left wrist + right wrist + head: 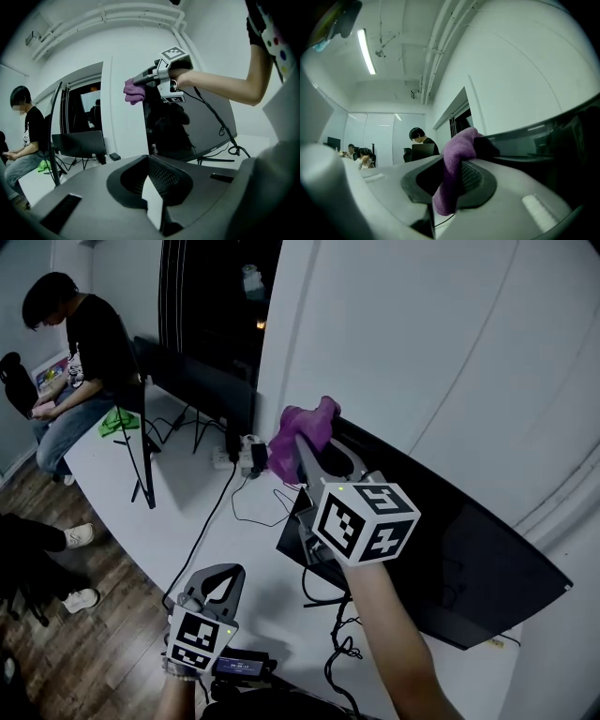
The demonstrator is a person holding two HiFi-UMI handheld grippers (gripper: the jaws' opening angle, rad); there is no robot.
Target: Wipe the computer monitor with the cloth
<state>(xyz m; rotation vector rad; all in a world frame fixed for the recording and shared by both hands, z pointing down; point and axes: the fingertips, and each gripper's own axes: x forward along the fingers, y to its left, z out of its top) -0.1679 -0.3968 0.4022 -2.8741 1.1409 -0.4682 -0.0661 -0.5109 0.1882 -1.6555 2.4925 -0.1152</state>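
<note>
My right gripper (pixel 302 448) is shut on a purple cloth (pixel 302 432) and holds it against the top left corner of the black curved monitor (pixel 459 563). In the right gripper view the cloth (pixel 452 168) hangs bunched between the jaws of the right gripper (pixel 458 157), with the monitor's upper edge (pixel 543 140) just to the right. The left gripper view shows the right gripper (pixel 142 80) raised with the cloth (pixel 135 92) at the screen's (pixel 197 122) left edge. Low at the table's near edge, my left gripper (pixel 219 577) is shut with nothing in it (pixel 148 160).
A second dark monitor (pixel 202 382) stands further back on the white table (pixel 178 512), near a power strip (pixel 240 457), cables (pixel 336 634) and a thin black stand (pixel 141 451). A green cloth (pixel 118 420) lies by a seated person (pixel 80 357). A small device (pixel 242 668) sits near me.
</note>
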